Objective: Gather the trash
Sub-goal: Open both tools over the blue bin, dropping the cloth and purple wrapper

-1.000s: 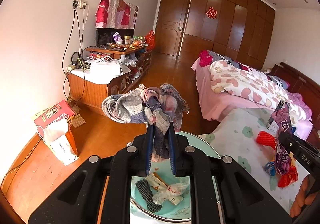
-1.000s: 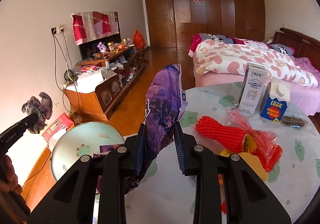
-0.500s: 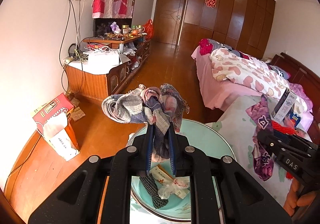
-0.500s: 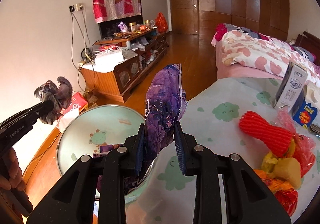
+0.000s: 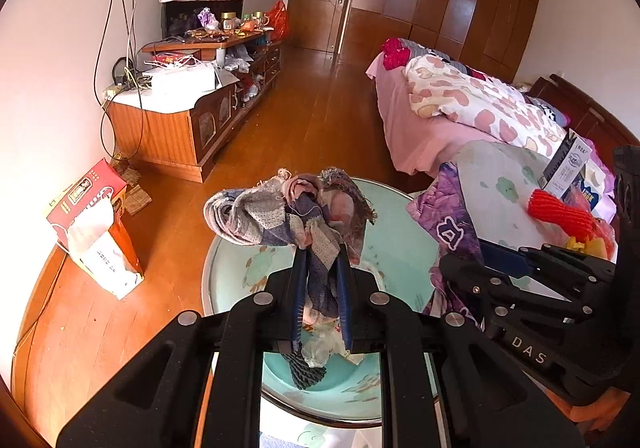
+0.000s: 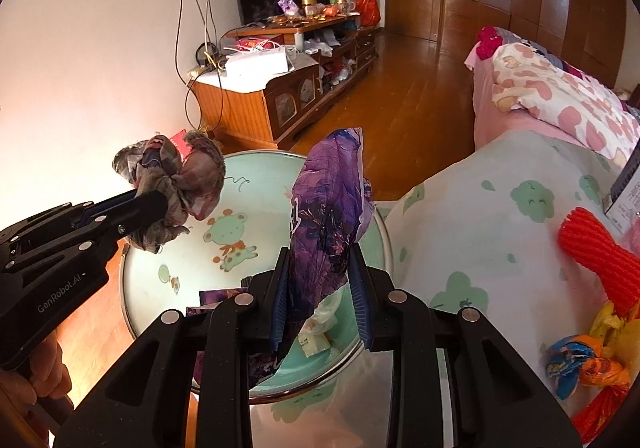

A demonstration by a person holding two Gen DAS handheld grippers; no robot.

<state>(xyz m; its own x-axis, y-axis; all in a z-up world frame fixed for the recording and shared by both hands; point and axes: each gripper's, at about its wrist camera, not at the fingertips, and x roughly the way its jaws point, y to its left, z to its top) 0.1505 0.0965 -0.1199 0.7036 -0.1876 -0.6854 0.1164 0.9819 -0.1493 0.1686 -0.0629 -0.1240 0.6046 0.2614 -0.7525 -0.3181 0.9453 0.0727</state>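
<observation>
Both grippers had come down and in over the mint-green basin (image 6: 256, 208) since a second before, when the right one was out over the table beside it. The left gripper (image 5: 321, 268) was clamped tight on a bunched, faded patchwork rag (image 5: 288, 214), which stuck up past its fingertips over the basin's middle. The right gripper (image 6: 320, 272) had its jaws part-way closed on a crumpled purple wrapper (image 6: 328, 200); the wrapper stood upright between the blue pads, and its lower end hung behind them toward the basin. In the left wrist view this gripper sat just right of the rag, at the basin's edge.

Inside the basin lay a dark ribbed scrap (image 5: 306, 370) and a clear plastic bag (image 6: 326, 312). To the right, the table under its cloud-print cloth (image 6: 480, 208) carried a red foam net (image 6: 596, 248), a knotted heap of orange and blue wrappers (image 6: 580, 360) and a carton (image 5: 566, 164). Beyond were the wooden floor (image 5: 312, 104), a low cabinet (image 5: 176, 124) and a bed with a heart-print quilt (image 5: 472, 96).
</observation>
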